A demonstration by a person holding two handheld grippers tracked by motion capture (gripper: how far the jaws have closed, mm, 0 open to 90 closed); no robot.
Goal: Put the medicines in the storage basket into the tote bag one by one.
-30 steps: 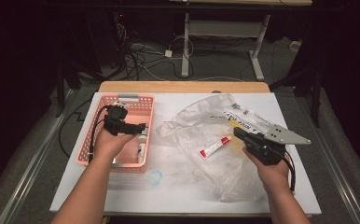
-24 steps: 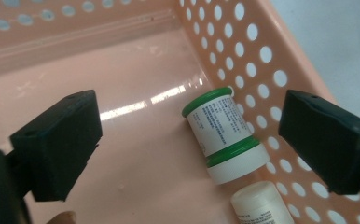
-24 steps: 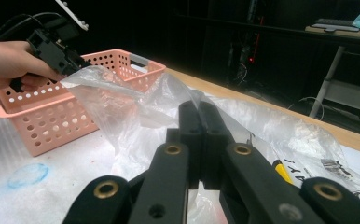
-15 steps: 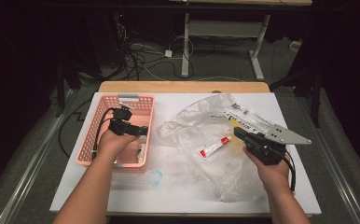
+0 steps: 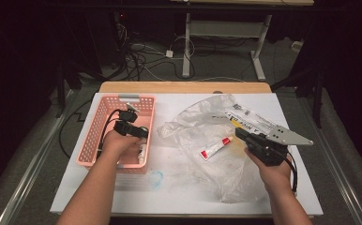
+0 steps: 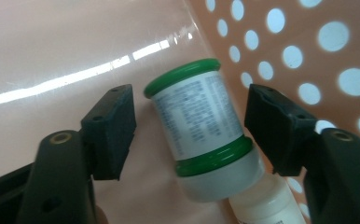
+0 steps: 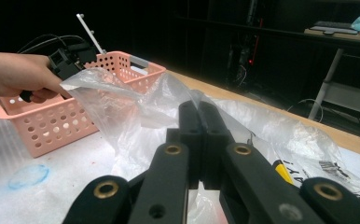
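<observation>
High view. Left gripper [image 5: 131, 125] is down inside the pink basket [image 5: 94, 140], which sits on the left part of the white table [image 5: 179, 192]. Against the 2 earlier frames, the left hand [image 5: 118, 144] has sunk deeper into the basket and toward its near end. Right gripper [image 5: 256, 143] sits at the right on the clear plastic bag [image 5: 207, 122]; hand and gripper have not shifted across the 3 frames. A red-and-white tube [image 5: 215, 148] lies inside the bag, between the 2 hands. A faint blue mark [image 5: 156, 178] is on the table in front of the basket.

Left gripper view. A small white bottle with green rings [image 6: 201, 128] lies on its side on the basket floor, next to the perforated wall, with a 2nd white container [image 6: 266, 203] touching its lower end. The jaws stand spread on either side of the bottle and have just been closing; a gap is visible on both sides, so the pads are not yet pressing. Judgement: the approach is done and the grasp is in progress; the bottle is bracketed across its body, and a little more closing should pinch it.

Right gripper view. The jaws are pressed together on a fold of the bag film, holding its mouth up and open toward the basket. Judgement: the bag is being kept ready to receive the bottle once lifted.
</observation>
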